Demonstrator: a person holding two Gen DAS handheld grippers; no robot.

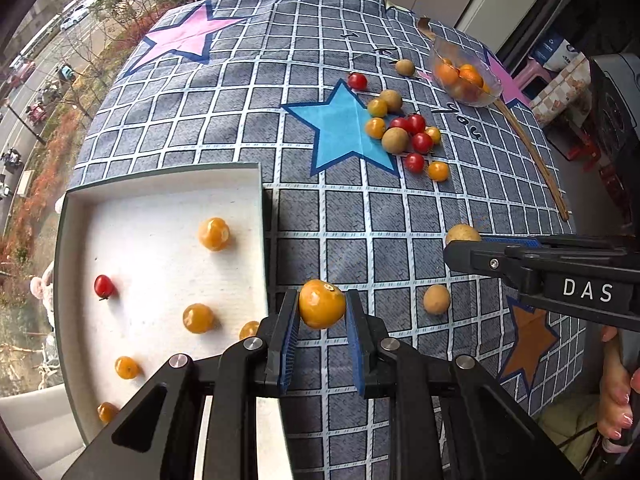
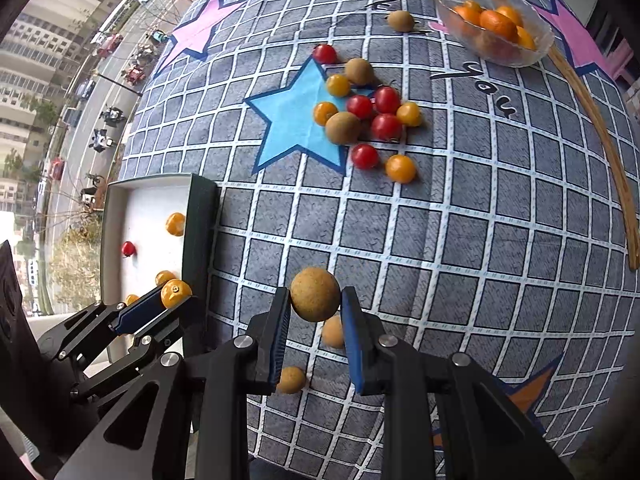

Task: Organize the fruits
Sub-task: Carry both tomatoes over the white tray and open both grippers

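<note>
An orange fruit (image 1: 322, 304) is sitting pinched just right of the white tray (image 1: 160, 184), where five orange fruits and a red tomato (image 1: 103, 286) are lying. A brown fruit (image 2: 315, 294) is hanging clamped farther right; a mixed pile (image 1: 408, 136) is resting beyond the tray.

right claw (image 1: 456, 254) body: white "DAS" | tablecloth (image 2: 460, 240): dark cursive "you" near the glass bowl (image 2: 494, 24) | rest too blurry tbh
</note>
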